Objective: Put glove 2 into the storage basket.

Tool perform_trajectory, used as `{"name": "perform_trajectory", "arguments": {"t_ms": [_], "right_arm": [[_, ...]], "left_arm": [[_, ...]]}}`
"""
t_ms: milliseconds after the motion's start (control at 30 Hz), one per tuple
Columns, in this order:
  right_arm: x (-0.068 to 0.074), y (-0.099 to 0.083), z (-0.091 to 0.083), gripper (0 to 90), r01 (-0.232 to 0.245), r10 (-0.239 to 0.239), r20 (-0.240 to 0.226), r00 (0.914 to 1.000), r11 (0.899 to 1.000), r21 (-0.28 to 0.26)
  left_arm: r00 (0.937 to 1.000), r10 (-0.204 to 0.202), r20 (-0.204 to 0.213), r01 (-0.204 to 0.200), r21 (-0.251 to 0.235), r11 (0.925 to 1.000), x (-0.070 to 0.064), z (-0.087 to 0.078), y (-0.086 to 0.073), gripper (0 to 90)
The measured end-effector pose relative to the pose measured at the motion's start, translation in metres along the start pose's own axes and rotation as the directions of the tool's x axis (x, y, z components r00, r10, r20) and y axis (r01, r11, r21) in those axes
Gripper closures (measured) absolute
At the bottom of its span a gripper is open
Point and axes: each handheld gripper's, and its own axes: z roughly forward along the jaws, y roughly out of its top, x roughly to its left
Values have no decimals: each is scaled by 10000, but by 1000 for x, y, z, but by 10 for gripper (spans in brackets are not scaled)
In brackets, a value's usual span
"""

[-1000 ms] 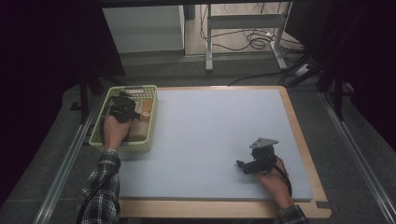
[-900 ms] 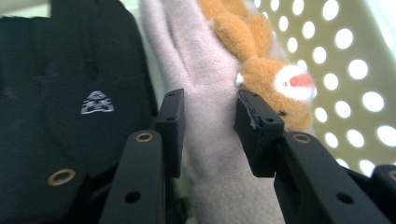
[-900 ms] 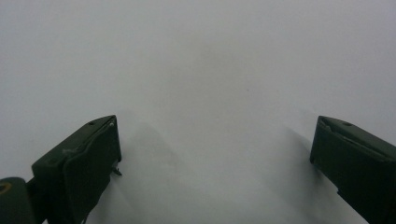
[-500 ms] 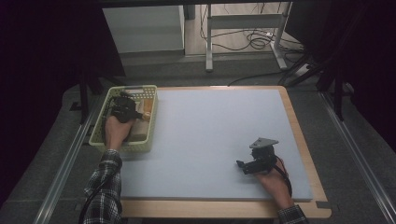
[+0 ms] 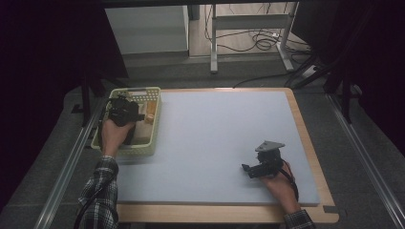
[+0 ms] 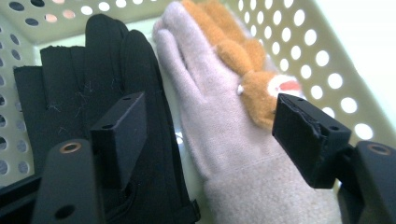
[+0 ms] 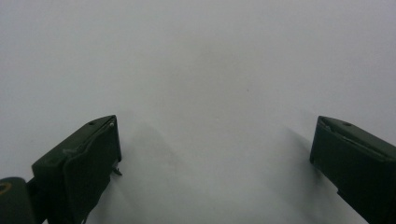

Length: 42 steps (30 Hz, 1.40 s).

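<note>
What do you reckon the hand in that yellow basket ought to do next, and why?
Probably ease the left gripper down a little and close it on the pale pink fleece glove. Its jaws stand open on either side of that glove, which lies in the pale yellow perforated plastic basket between a black glove and an orange plush toy. The right gripper rests open on the grey mat.

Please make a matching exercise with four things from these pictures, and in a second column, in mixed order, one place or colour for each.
Things:
1. black glove
2. beige glove
3. orange plush toy
4. right gripper

Descriptions:
A. over the blue-grey mat, jaws open
B. lies between the other glove and the toy
C. next to the basket's perforated side wall
D. darkest item in the basket

Pairs: 1-D, 2-B, 3-C, 4-A
</note>
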Motion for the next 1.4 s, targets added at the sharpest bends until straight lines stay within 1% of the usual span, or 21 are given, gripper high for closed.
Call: {"name": "perform_trajectory", "arguments": {"t_ms": [200,300,400,500,567,733,900,1033,1067,1233,1400], "right_arm": [[0,0,0,15,0,0,-1,10000,10000,-2],[0,0,0,15,1,-1,-1,10000,10000,0],[0,0,0,15,0,0,-1,10000,10000,-1],[0,0,0,15,-2,2,0,10000,10000,-3],[0,0,0,15,1,-1,0,10000,10000,-3],[0,0,0,15,13,-13,1,10000,10000,12],[0,0,0,15,21,-21,8,10000,10000,17],[0,0,0,15,24,-24,11,10000,10000,19],[0,0,0,15,16,-16,9,10000,10000,22],[0,0,0,15,33,-33,16,10000,10000,15],[0,0,0,15,25,-25,11,10000,10000,23]], "left_arm": [[9999,-47,156,53,-385,9992,2,-7,-3,178],[9999,17,157,-9,-511,9987,2,-11,-5,144],[9999,73,114,-67,-536,9985,3,-14,-7,116],[9997,66,218,-51,-655,9978,3,-18,-9,96],[9992,13,403,18,-778,9970,4,-19,-12,87],[9981,231,573,-179,-899,9958,2,-25,-16,64],[9955,387,863,-283,-1175,9927,-1,-32,-18,49],[9929,584,1038,-440,-1365,9897,-6,-38,-20,39],[9917,685,1086,-528,-1416,9885,-8,-39,-20,37],[9875,1138,1093,-955,-1600,9825,-17,-44,-21,31],[9836,1399,1134,-1195,-1704,9781,-24,-47,-23,28]]}}
